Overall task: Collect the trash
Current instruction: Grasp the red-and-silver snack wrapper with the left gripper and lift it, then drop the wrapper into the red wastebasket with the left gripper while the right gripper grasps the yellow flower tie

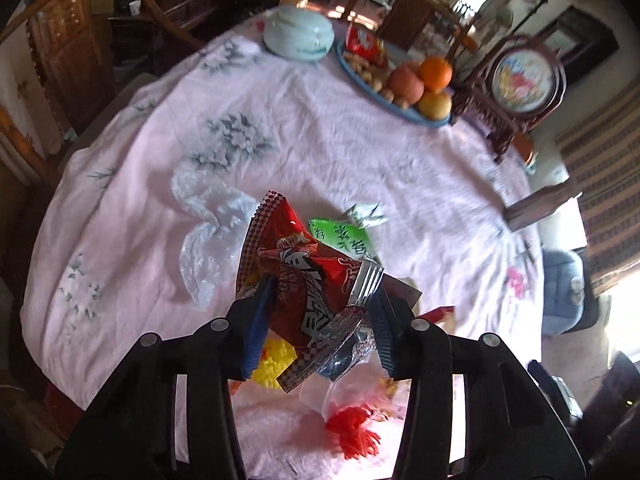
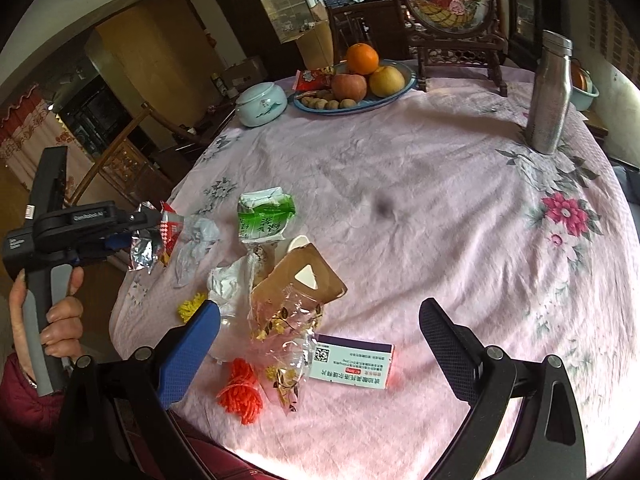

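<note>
Your left gripper (image 1: 320, 312) is clenched on a crumpled red snack wrapper (image 1: 296, 264), lifted clear of the pink tablecloth (image 1: 320, 140); the right wrist view shows it hanging off the table's edge side. Just past its tips lie a green packet (image 1: 344, 236) and, to its left, a clear plastic bag (image 1: 208, 232); beneath it sit a yellow tassel (image 1: 274, 364) and a red tassel (image 1: 354, 432).

Your right gripper (image 2: 320, 320) is released, jaws spread wide above the table. Between its fingers lie a clear floral wrapper (image 2: 288, 320), a brown card package (image 2: 308, 276) and a white medicine box (image 2: 352, 364). Far ahead stand the fruit plate (image 2: 404, 84) and, to the right, a steel bottle (image 2: 550, 92).
</note>
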Demonstrator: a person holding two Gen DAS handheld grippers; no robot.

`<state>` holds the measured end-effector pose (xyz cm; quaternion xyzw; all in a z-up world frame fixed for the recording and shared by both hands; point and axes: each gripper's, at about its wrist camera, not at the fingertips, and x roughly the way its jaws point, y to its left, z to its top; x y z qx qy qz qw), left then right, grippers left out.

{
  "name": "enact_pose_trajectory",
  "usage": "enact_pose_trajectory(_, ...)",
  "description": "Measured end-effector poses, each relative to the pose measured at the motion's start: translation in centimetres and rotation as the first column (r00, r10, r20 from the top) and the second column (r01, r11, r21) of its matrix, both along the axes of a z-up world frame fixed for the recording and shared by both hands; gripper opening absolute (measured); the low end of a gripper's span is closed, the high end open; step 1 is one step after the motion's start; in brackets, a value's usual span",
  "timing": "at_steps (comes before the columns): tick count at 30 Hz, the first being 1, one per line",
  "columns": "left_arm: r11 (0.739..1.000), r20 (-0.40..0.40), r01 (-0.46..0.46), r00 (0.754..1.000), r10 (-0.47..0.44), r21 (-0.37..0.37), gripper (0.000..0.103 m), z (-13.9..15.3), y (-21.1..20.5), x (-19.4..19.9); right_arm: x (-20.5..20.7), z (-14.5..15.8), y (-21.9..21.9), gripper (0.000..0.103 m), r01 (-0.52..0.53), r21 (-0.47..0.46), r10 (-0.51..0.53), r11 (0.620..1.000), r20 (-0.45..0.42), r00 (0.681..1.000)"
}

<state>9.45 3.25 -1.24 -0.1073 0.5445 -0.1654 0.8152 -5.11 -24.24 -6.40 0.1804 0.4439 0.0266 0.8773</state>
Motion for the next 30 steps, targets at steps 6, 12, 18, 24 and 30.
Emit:
enact_pose_trajectory(6, 0.994, 0.055, -0.112, 0.992, 0.111, 0.008, 0.046, 2.7, 3.6, -2.5, 2.1, 0.0, 2.1, 0.097, -0.133, 0.023, 0.132, 0.991, 0.013, 0.991)
enact_pose_trajectory(12, 0.956, 0.033, -0.292, 0.956, 0.29, 0.036, 0.046, 2.1, 9.3, -5.9, 4.3, -0.6, 5.4, 0.097, -0.28, 0.052, 0.28, 0.959, 0.011, 0.96)
enact_pose_trajectory(18, 0.895, 0.019, -0.442, 0.897, 0.442, 0.066, 0.046, 1.0, 15.3, -10.3, 5.6, -0.5, 10.3, 0.084, -0.442, 0.036, 0.441, 0.896, 0.034, 0.897)
enact_pose_trajectory(24, 0.831, 0.0, -0.551, 0.834, 0.552, 0.075, 0.046, 0.1, 20.8, -14.5, 6.9, -1.9, 17.0, 0.071, -0.599, 0.017, 0.599, 0.801, 0.013, 0.801)
enact_pose_trajectory(30, 0.767, -0.031, -0.636, 0.768, 0.64, 0.081, 0.046, -1.3, 25.6, -17.9, 9.8, -5.8, 20.8, 0.061, -0.615, -0.036, 0.608, 0.788, -0.119, 0.785)
